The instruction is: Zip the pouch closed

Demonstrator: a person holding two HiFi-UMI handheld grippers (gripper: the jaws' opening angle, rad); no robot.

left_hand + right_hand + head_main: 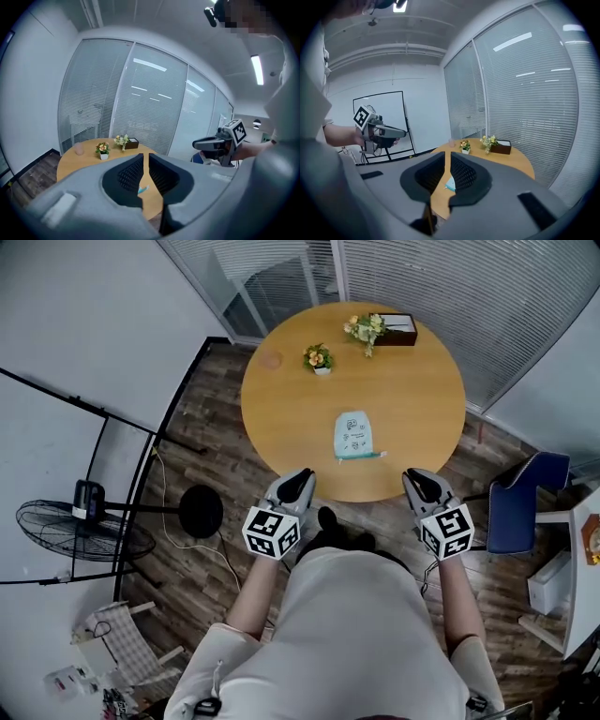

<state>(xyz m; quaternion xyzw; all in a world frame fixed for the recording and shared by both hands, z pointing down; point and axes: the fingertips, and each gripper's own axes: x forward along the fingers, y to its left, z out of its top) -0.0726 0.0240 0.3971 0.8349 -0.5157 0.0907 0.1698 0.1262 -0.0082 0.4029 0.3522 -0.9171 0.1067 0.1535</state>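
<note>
The left gripper [302,476] hangs by the tabletop's [281,409] near edge, fingers together and empty, the pouch [353,435] lies flat just beyond, apart from both, and the right gripper [414,476] matches, fingers together and empty.

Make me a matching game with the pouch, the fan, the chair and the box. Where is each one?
Things:
1. pouch
2. fan
3. chair
4. box

Places:
A. on the floor, left of the table
B. at the table's far edge
C. near the table's near edge
D. on the floor, right of the table

Pairs: 1-C, 2-A, 3-D, 4-B
</note>
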